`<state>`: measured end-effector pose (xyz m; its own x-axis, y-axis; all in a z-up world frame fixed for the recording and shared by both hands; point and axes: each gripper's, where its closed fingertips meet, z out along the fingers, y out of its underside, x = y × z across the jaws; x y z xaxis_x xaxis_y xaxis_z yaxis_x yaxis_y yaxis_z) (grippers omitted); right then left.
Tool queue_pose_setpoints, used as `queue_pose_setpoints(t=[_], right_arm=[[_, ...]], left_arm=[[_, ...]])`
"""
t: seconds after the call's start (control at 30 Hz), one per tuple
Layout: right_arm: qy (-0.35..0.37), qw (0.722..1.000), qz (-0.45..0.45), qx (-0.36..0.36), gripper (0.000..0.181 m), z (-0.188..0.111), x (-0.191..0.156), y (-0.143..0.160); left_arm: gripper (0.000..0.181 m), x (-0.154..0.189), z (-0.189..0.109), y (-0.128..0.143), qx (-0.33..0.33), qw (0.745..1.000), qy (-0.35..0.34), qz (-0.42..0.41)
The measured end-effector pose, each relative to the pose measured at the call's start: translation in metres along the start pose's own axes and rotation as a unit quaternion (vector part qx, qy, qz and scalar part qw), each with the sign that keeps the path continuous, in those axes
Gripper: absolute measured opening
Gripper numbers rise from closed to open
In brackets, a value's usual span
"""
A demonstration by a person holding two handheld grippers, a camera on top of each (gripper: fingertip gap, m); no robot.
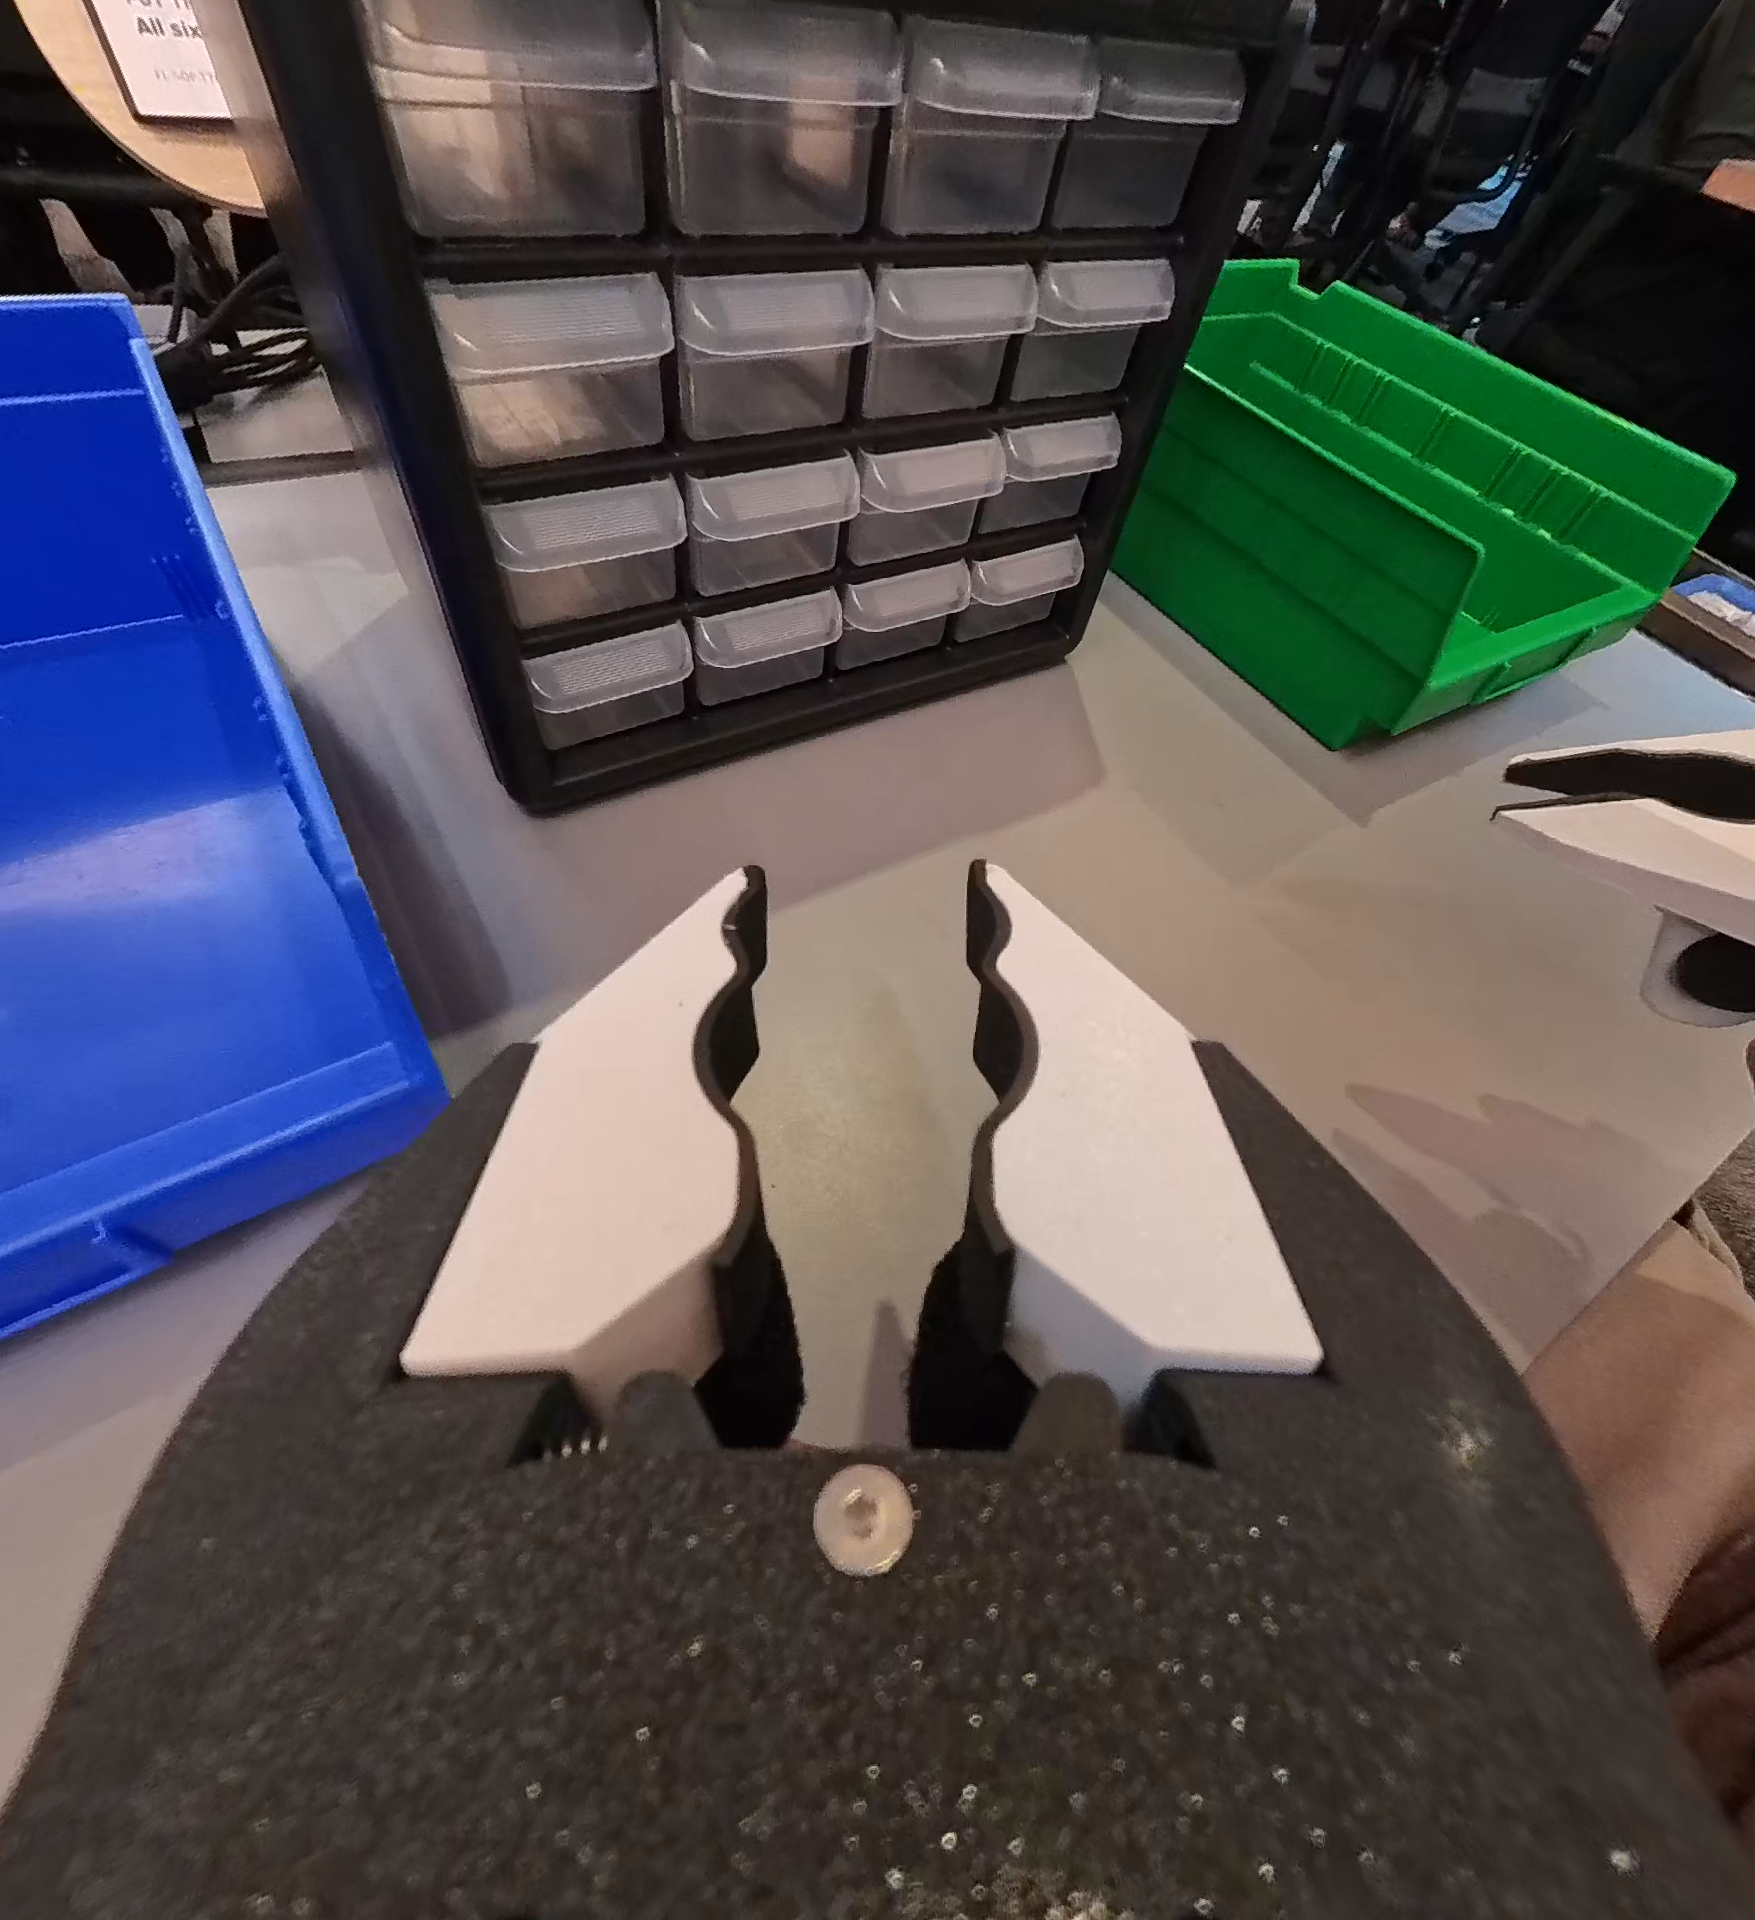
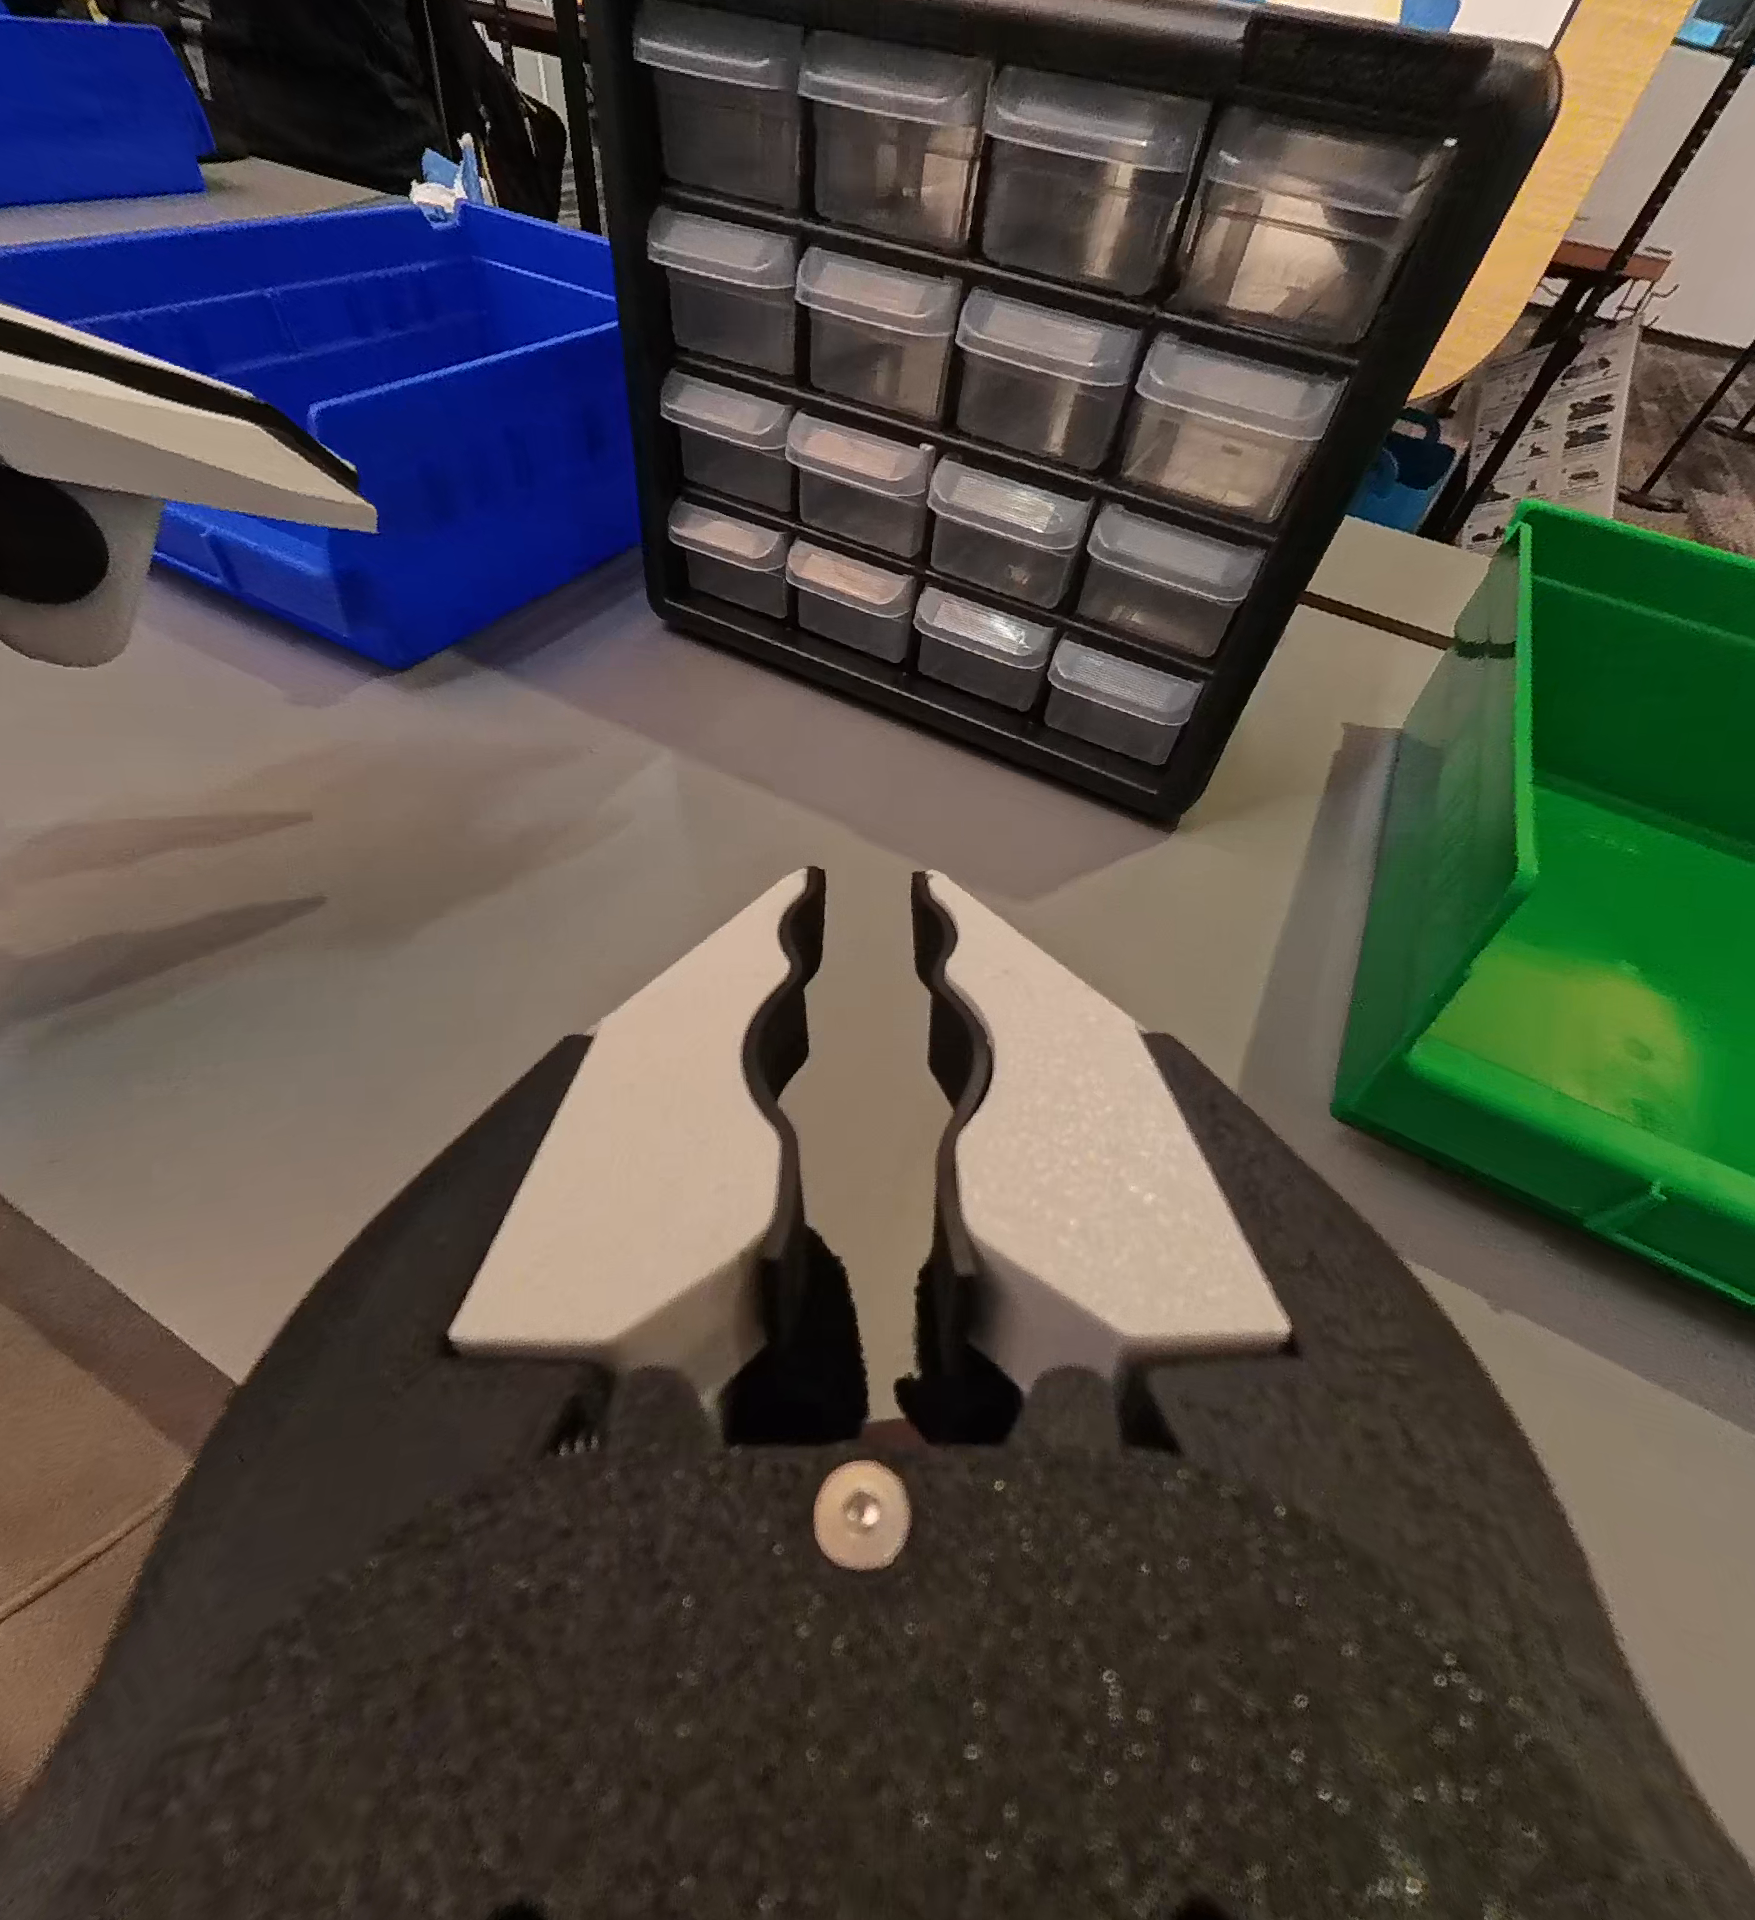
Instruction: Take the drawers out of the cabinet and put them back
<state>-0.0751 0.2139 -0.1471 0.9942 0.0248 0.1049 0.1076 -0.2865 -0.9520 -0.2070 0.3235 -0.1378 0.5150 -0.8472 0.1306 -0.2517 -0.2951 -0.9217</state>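
A black cabinet [image 1: 800, 252] with several rows of clear plastic drawers [image 1: 769, 353] stands on the grey table [image 1: 1216, 935]. All visible drawers sit pushed in. My left gripper [image 1: 865, 883] is open and empty, a short way in front of the cabinet's bottom row. My right gripper [image 2: 868, 885] is open with a narrower gap and empty, also in front of the cabinet [image 2: 1392, 78] and its drawers [image 2: 1044, 379]. The right gripper also shows at the right edge of the left wrist view [image 1: 1507, 795]. The left gripper shows at the left of the right wrist view [image 2: 353, 499].
An empty blue bin [image 1: 104, 831] lies left of the cabinet, also in the right wrist view [image 2: 385, 343]. An empty green bin [image 1: 1372, 540] lies right of it, also in the right wrist view [image 2: 1631, 935]. A second blue bin [image 2: 42, 104] stands farther back. A small tray [image 1: 1746, 634] sits beyond the green bin.
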Motion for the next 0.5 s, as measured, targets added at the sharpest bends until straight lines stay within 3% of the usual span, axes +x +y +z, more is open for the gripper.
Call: queue_pose_setpoints(t=[0.1, 0.2, 0.33, 0.5], right_arm=[[0.001, 1.000, 0.010, 0.001, 0.016, 0.001, 0.002, 0.000], [-0.001, 1.000, 0.028, -0.003, 0.017, 0.005, 0.001, 0.001], [0.002, 0.999, 0.033, -0.009, 0.017, 0.009, -0.003, 0.003], [-0.006, 1.000, 0.025, -0.013, 0.017, 0.017, -0.008, 0.004]], left_arm=[[0.031, -0.007, -0.003, -0.002, -0.002, 1.000, -0.014, 0.003], [0.031, -0.007, -0.005, -0.026, 0.013, 1.000, 0.010, 0.012], [0.029, 0.012, -0.004, -0.104, 0.000, 0.985, 0.130, 0.116], [0.028, -0.005, 0.043, -0.181, -0.122, 0.930, 0.213, 0.273]])
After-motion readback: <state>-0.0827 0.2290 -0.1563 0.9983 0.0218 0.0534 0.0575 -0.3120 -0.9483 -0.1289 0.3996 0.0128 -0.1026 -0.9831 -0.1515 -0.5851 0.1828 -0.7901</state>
